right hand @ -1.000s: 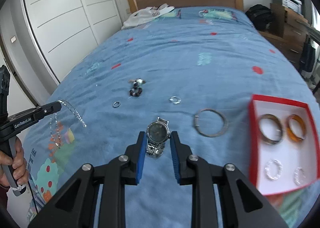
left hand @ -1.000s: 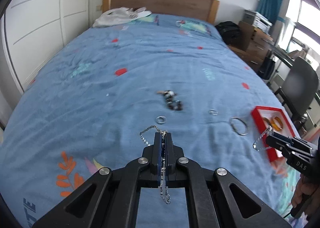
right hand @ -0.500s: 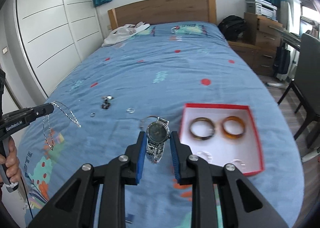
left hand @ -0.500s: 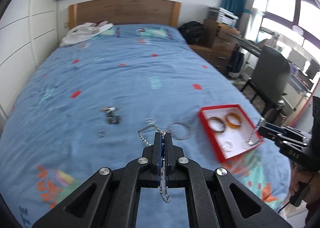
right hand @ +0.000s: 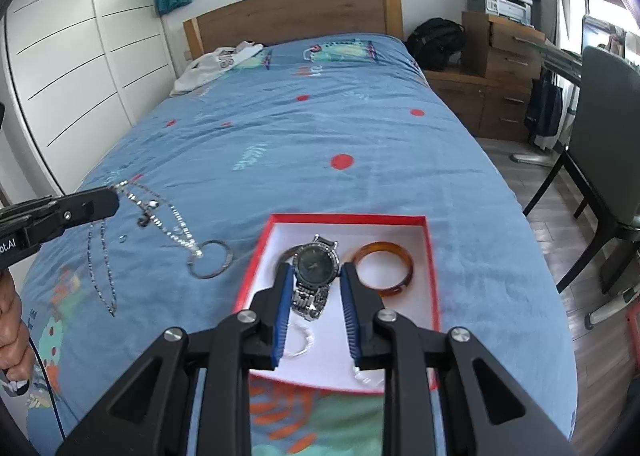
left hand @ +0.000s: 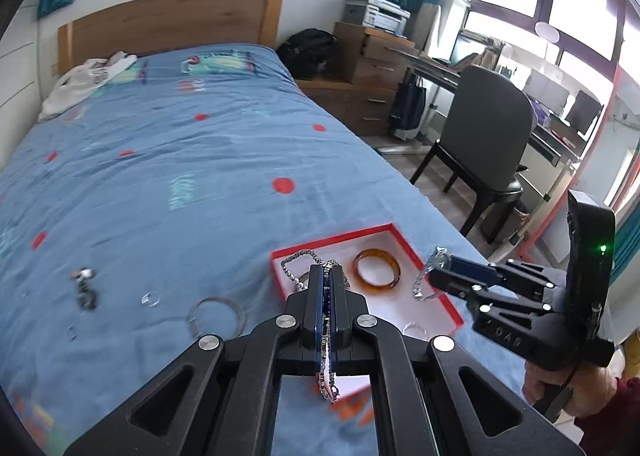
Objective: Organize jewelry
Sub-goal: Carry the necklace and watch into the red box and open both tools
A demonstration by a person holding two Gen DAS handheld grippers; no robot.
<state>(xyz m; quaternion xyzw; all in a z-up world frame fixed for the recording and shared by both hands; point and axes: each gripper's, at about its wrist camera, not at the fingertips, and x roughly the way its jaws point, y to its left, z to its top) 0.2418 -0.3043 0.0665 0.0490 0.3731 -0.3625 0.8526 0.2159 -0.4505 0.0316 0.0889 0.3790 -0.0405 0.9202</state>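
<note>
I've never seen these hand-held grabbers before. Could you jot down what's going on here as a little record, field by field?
Setting: blue bedspread on a bed with a wooden headboard
Left gripper: shut on a silver chain necklace, which dangles from it
Right gripper: shut on a silver wristwatch with a dark dial, held above the box
Container: red-rimmed white box
In the box: amber bangle, small pale rings
Loose on the bed: large silver hoop, small dark trinkets
</note>
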